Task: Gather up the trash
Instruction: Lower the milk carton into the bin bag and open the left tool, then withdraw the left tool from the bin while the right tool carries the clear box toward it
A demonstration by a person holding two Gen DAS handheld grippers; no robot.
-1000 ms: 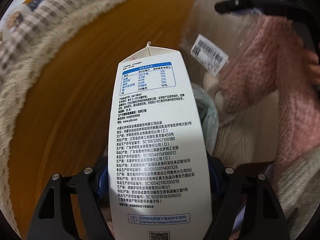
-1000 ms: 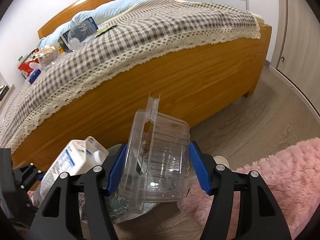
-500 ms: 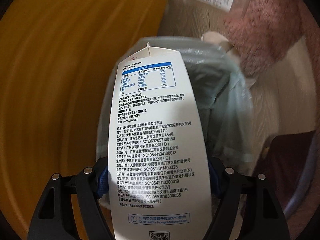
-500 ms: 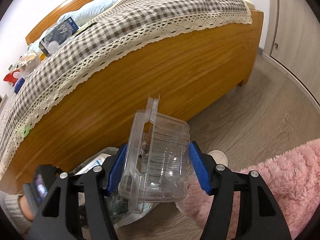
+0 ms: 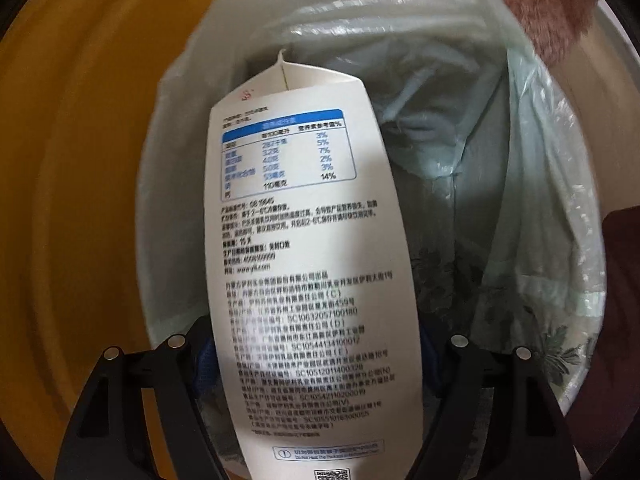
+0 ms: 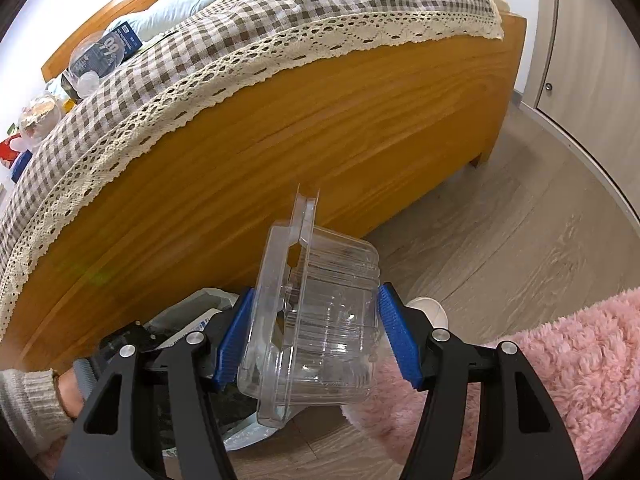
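Note:
My left gripper (image 5: 316,364) is shut on a white milk carton (image 5: 304,240) with printed text, and holds it pointing down into a bin lined with a pale green bag (image 5: 532,184). The carton's top sits inside the bin's mouth. In the right wrist view my right gripper (image 6: 316,340) is shut on a clear plastic clamshell box (image 6: 320,328), held above the floor just right of the same bin (image 6: 208,300). The left gripper's body and the hand (image 6: 68,392) holding it show at the lower left of that view, over the bin.
A wooden bed frame (image 6: 280,128) with a checked, lace-edged cover (image 6: 280,20) stands right behind the bin. More litter lies on the bed at the far left, including a clear bag (image 6: 96,60). A pink fluffy rug (image 6: 560,380) covers the floor at the right.
The left gripper has dropped with the carton from beside the bed edge down into the bin's mouth and rolled. The right gripper and its box have barely shifted.

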